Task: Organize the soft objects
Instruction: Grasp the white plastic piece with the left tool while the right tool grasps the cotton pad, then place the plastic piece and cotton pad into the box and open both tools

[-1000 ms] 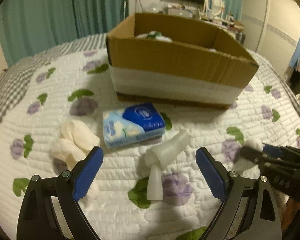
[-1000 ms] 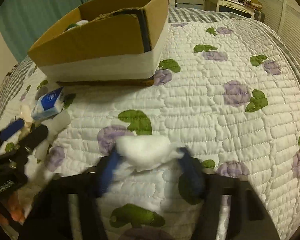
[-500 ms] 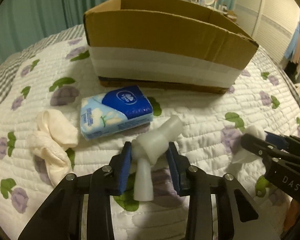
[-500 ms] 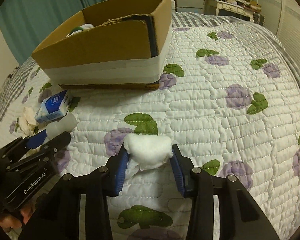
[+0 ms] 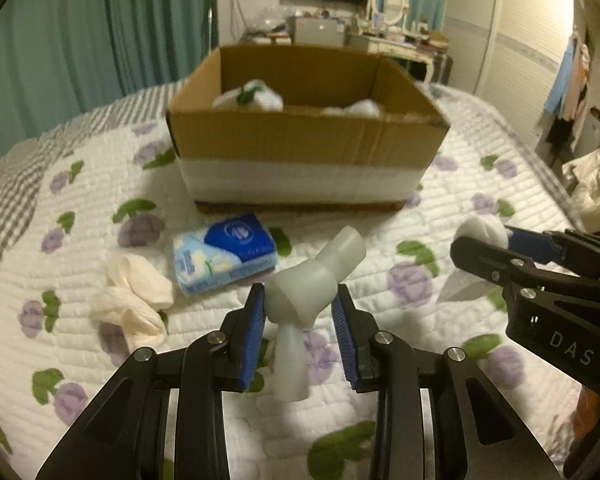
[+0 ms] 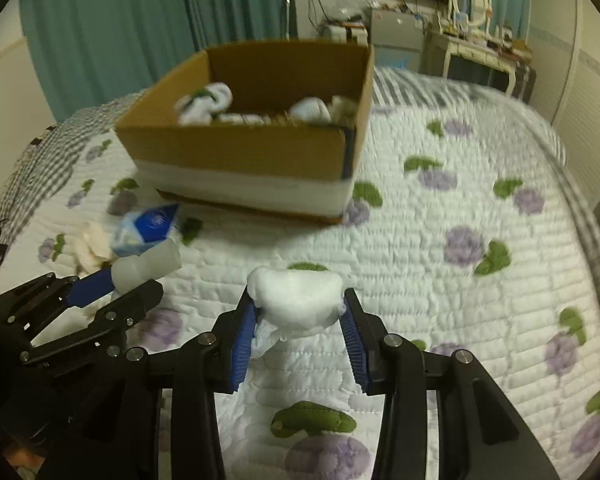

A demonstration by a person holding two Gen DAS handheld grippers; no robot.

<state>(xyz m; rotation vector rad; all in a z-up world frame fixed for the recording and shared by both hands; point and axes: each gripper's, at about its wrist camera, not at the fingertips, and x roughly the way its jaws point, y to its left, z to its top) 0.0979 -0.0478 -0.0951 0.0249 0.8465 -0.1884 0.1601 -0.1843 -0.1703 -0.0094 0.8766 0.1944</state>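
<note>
My left gripper [image 5: 298, 312] is shut on a translucent white soft tube piece [image 5: 312, 284] and holds it above the quilt. My right gripper [image 6: 298, 316] is shut on a white cotton wad [image 6: 296, 296], also lifted; it shows in the left wrist view [image 5: 480, 232] too. An open cardboard box [image 5: 308, 148] stands ahead and holds several white soft items [image 6: 204, 102]. A blue tissue pack [image 5: 224, 252] and a cream sock [image 5: 134, 300] lie on the quilt in front of the box.
The floral quilted bed [image 6: 460, 248] spreads to the right of the box. Teal curtains [image 5: 100, 32] hang behind. A dresser with a mirror [image 5: 384, 4] stands at the back. Clothes [image 5: 596, 184] are piled off the bed's right edge.
Both grippers closed on their objects, the left on the tube piece and the right on the cotton wad, and rose off the quilt; the box's inside has come into view.
</note>
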